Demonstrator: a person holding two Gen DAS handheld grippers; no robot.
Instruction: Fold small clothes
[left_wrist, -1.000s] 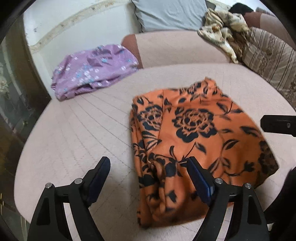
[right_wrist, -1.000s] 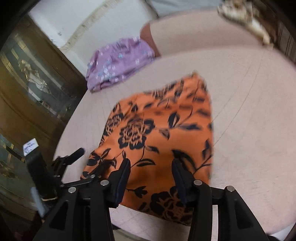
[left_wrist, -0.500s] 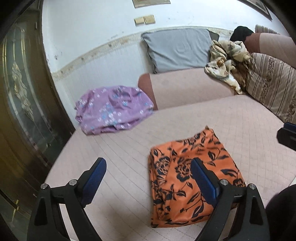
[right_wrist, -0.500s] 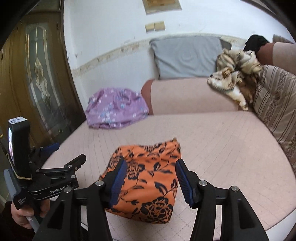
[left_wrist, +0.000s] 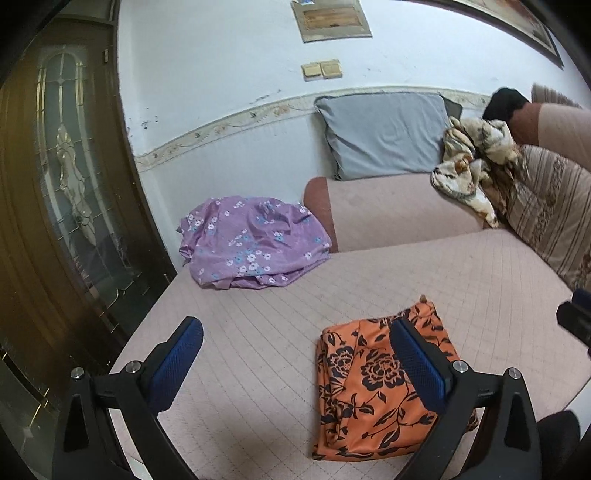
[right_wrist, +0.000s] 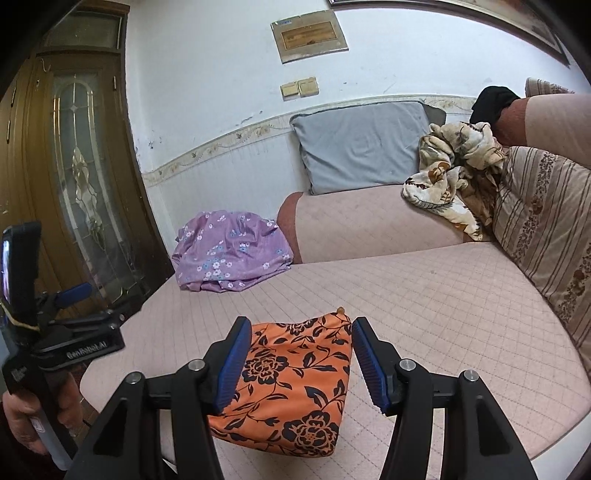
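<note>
A: From where I'm driving, the orange floral garment (left_wrist: 380, 384) lies folded into a compact bundle at the near edge of the pink quilted sofa seat (left_wrist: 461, 288), at about 5 o'clock in the left wrist view.

B: And the tools?

A: I see the left tool (left_wrist: 295, 365) with its blue pads spread wide, holding nothing, poised above the seat; its right finger crosses in front of the bundle. The right tool (right_wrist: 301, 360) is likewise parted and empty, with the garment (right_wrist: 291, 384) framed between its fingers at 6 o'clock.

B: Anything else on the sofa?

A: A purple flowered cloth (left_wrist: 251, 242) sits crumpled at 11 o'clock, well apart from the bundle, against the armrest (left_wrist: 399, 210). A grey pillow (left_wrist: 384, 133) leans on the wall at 12 o'clock, with a cream patterned cloth (left_wrist: 469, 162) heaped at 2 o'clock beside a striped cushion (left_wrist: 550, 206).
</note>
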